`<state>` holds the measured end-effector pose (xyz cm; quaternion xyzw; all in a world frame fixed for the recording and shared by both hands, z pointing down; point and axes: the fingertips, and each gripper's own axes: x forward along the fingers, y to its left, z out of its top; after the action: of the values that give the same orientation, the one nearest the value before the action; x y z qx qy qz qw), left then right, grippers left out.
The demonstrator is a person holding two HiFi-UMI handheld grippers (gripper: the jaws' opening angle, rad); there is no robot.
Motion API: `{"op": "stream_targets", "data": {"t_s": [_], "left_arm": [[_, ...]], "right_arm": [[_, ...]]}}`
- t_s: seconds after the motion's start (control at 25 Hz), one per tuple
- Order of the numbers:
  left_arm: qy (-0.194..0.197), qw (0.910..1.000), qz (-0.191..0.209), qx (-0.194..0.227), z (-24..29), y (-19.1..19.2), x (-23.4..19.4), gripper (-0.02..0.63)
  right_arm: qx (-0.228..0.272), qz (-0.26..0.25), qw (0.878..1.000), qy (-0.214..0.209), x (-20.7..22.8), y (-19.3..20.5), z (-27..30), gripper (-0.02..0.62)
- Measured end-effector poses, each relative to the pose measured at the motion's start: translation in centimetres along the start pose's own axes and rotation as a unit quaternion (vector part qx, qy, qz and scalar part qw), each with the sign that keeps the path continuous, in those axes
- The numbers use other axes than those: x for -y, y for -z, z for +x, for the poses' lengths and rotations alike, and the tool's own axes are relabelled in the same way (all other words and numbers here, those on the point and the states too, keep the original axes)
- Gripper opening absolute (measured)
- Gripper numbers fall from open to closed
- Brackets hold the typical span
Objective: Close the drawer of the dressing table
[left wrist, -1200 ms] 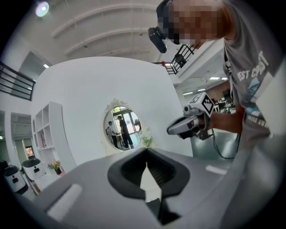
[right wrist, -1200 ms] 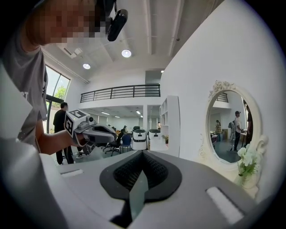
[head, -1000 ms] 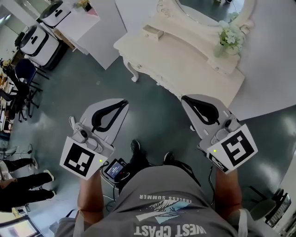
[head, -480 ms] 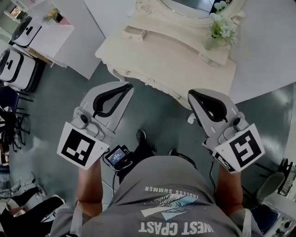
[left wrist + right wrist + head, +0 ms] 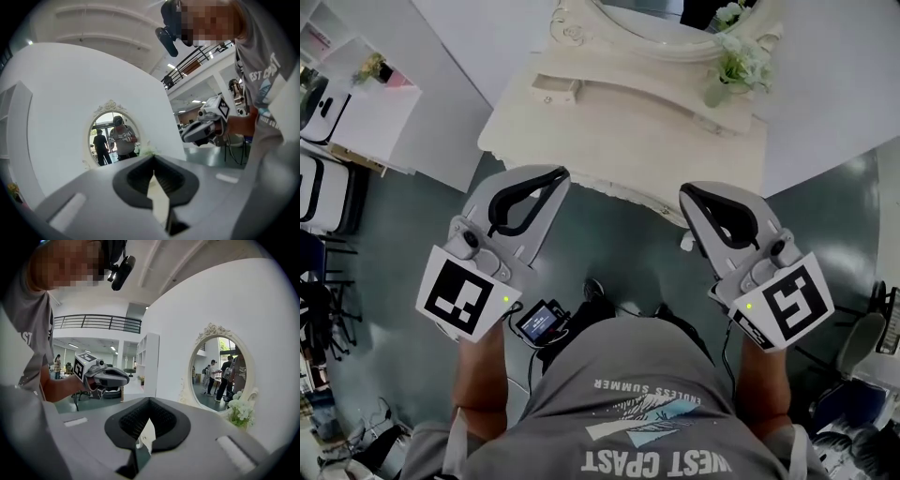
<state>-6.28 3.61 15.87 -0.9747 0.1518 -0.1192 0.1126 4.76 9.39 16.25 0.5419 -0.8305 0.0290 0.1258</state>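
The cream dressing table (image 5: 609,141) stands ahead of me, with an oval mirror (image 5: 666,28) and a vase of white flowers (image 5: 733,58) on its raised shelf. A small box-shaped drawer (image 5: 555,90) juts out at the shelf's left end. My left gripper (image 5: 553,174) hangs just short of the table's front edge on the left, jaws shut and empty. On the right, my right gripper (image 5: 688,193) sits just below the front edge, also shut with nothing in it. The left gripper view shows the closed jaws (image 5: 152,161) pointing at the mirror (image 5: 112,133); the right gripper view shows its closed jaws (image 5: 149,401).
A white shelf unit (image 5: 358,105) stands at the left, with a white wall panel (image 5: 478,37) behind the table. Dark chairs (image 5: 323,309) are at the far left and another seat (image 5: 862,342) at the right. A small screen device (image 5: 539,323) hangs by my waist.
The dressing table has slid left and nearer in the head view, and now lies square ahead. Both grippers have come up close to its front edge, still shut.
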Motion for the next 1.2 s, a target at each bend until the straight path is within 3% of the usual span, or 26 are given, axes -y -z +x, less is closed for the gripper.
{"op": "stream_targets", "data": {"t_s": [0.6, 0.92, 1.2], "left_arm": [[-0.002, 0.9992, -0.008, 0.04, -4.1, 2.4, -7.9, 0.003], [-0.052, 0.9982, -0.018, 0.024, -6.0, 3.8, -11.6, 0.003], [-0.119, 0.9926, -0.024, -0.003, -6.6, 4.6, -15.4, 0.003]], "right_arm": [[-0.016, -0.031, 0.999, 0.036, -2.5, -3.3, 6.7, 0.002], [-0.009, -0.049, 0.999, -0.004, -1.8, -4.6, 11.6, 0.002], [0.008, -0.067, 0.996, -0.066, 0.4, -5.7, 16.8, 0.002]]}}
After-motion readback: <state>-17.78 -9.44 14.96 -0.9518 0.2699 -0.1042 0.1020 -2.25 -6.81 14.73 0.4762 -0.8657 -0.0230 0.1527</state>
